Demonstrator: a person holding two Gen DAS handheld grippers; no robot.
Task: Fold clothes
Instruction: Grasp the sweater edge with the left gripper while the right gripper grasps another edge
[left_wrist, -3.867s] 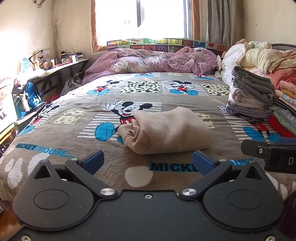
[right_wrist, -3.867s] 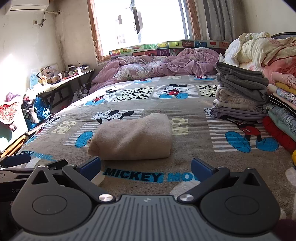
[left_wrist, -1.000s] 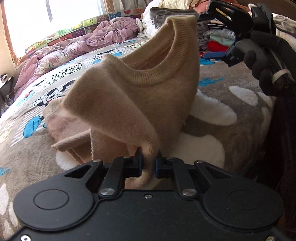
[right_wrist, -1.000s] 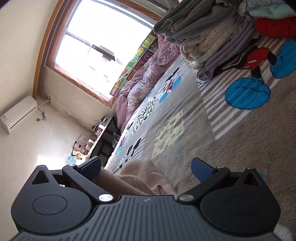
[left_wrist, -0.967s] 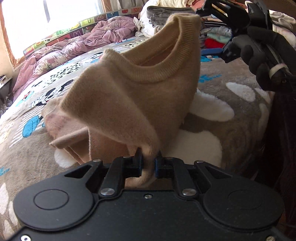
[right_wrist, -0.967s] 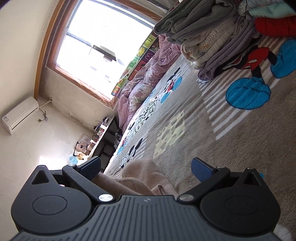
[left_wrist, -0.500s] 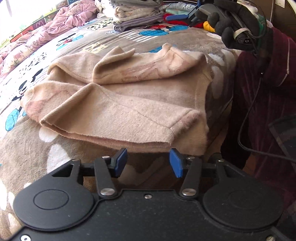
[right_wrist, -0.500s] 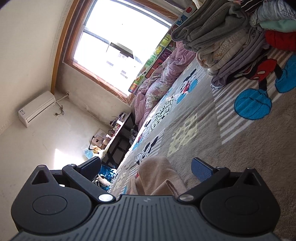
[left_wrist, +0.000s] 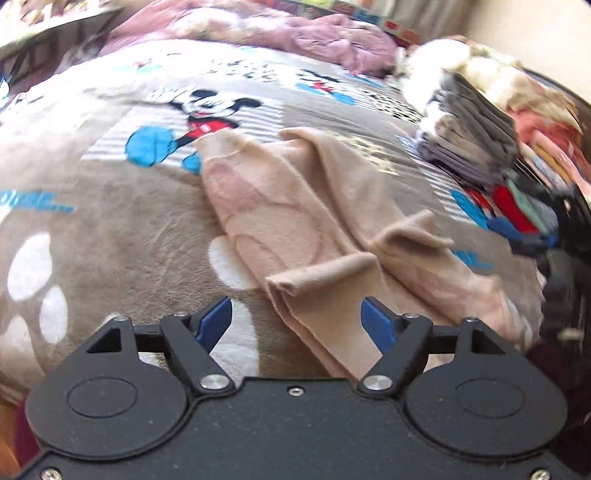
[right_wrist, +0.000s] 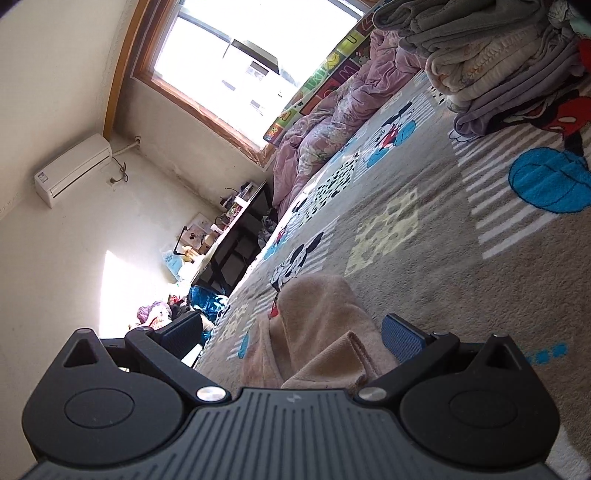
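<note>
Beige knit sweater (left_wrist: 295, 214) lies rumpled and half spread on the Mickey Mouse blanket (left_wrist: 110, 221), near the bed's front edge, sleeves and hem bunched toward the right. Left gripper (left_wrist: 297, 323) hovers over its near edge, jaws apart, holding nothing. Right gripper (right_wrist: 291, 338) sits low and tilted at the sweater's other side, jaws likewise apart with cloth lying between them but not pinched. Judgement: step in hand is spreading the garment flat before folding; best to take two matching corners, pull them taut and level, and smooth the bunched folds first. The plush blanket will probably drag on the knit. Stack of folded clothes (right_wrist: 491, 62) stands at the right; purple duvet (right_wrist: 332, 122) under the window (right_wrist: 236, 55); air conditioner (right_wrist: 74, 168) on the wall.
</note>
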